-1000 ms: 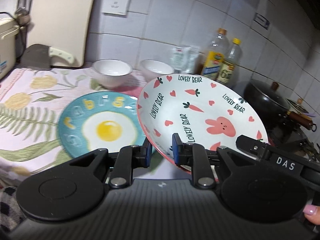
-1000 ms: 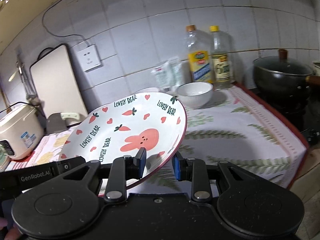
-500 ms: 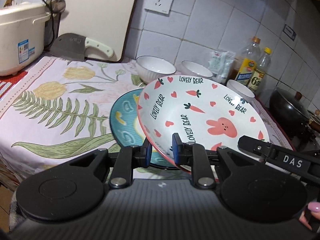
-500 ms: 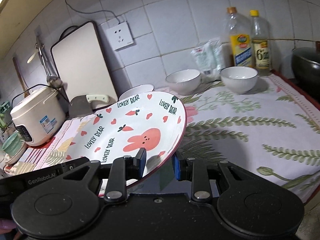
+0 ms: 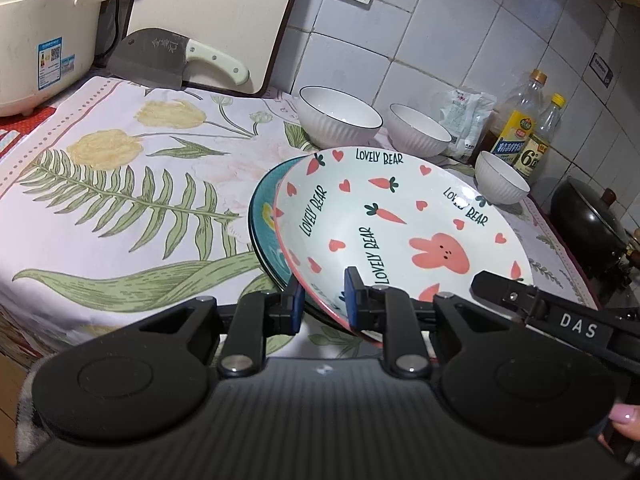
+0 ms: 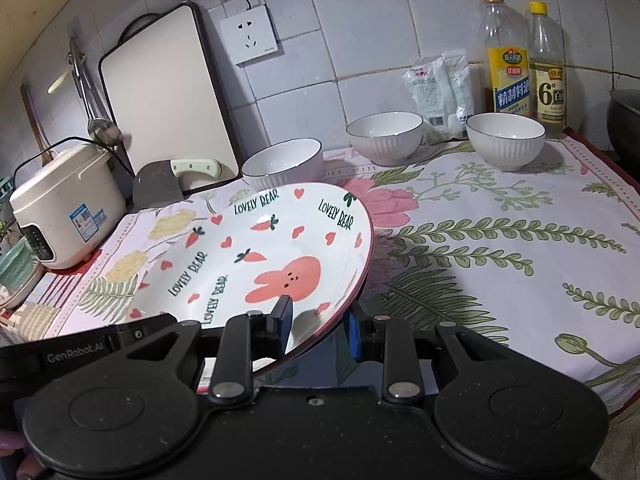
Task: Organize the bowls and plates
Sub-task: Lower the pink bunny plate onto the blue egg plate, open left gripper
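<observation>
- left gripper (image 5: pixel 322 302): clamped on bunny plate (image 5: pixel 400 232) rim, 6 o'clock
- right gripper (image 6: pixel 318 322): clamped on same plate, opposite rim
- blue plate (image 5: pixel 266 224) just under it, showing at 9 o'clock

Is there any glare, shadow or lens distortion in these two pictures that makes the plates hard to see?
Left wrist view: the bunny plate is sharp, with only mild glare near its far rim; it hides most of the teal plate. Right wrist view: the fisheye bends the wall tiles, and the right gripper finger casts a small shadow on the plate, yet the print reads clearly.
</observation>
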Available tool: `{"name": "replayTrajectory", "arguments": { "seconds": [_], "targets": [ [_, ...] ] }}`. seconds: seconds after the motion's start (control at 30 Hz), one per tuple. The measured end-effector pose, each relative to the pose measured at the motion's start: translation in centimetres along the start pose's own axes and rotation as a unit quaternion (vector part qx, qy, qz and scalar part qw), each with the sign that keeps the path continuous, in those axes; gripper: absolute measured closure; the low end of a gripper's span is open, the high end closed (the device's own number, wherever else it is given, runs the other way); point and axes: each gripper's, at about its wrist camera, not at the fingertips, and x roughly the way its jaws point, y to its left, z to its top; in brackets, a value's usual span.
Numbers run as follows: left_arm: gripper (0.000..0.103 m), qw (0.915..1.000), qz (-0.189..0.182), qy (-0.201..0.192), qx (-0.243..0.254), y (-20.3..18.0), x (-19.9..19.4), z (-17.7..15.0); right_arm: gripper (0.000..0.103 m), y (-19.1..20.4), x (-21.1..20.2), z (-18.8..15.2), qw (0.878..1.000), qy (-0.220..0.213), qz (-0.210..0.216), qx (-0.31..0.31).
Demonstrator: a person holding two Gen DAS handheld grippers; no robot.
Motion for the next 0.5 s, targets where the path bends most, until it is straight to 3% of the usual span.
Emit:
{"name": "replayTrajectory", "arguments": {
  "seconds": [0.5],
  "targets": [
    [0.083, 1.0, -0.007, -0.001, 0.005, 0.5, 0.1, 0.4, 0.07, 0.5, 2.3, -0.5, 0.999, 0.012, -0.022, -0.028]
  ]
}}
